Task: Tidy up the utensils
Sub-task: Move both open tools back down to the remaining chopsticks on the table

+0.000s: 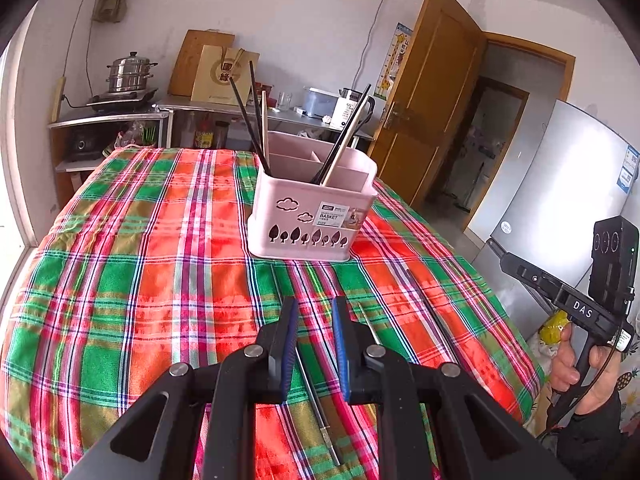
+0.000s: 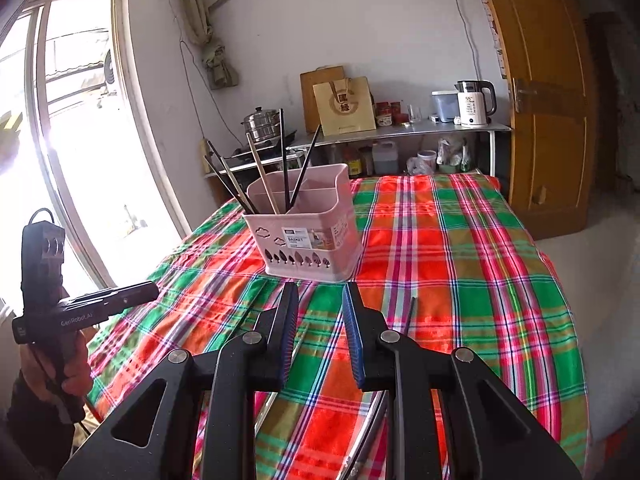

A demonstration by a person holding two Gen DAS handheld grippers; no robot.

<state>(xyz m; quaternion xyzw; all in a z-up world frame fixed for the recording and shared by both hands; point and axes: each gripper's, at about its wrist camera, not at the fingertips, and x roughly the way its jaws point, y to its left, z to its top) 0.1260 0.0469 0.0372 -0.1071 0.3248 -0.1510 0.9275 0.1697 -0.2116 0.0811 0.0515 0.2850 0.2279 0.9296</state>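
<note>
Left gripper (image 1: 313,312) spread above a thin metal chopstick (image 1: 316,396) on plaid cloth (image 1: 120,280), poised to pinch; right gripper (image 2: 320,300) likewise spread; pink plastic basket (image 1: 308,216) ahead, awaiting loose utensils.

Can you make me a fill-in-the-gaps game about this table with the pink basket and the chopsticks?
1. The basket holding the chopsticks is coloured ____.
2. Both the left tongs and the right tongs are ____, holding nothing.
3. The cutouts along the bottom of the basket are shaped like ____.
4. A metal chopstick lies flat on the plaid ____.

Missing words: pink; open; trees; tablecloth
</note>
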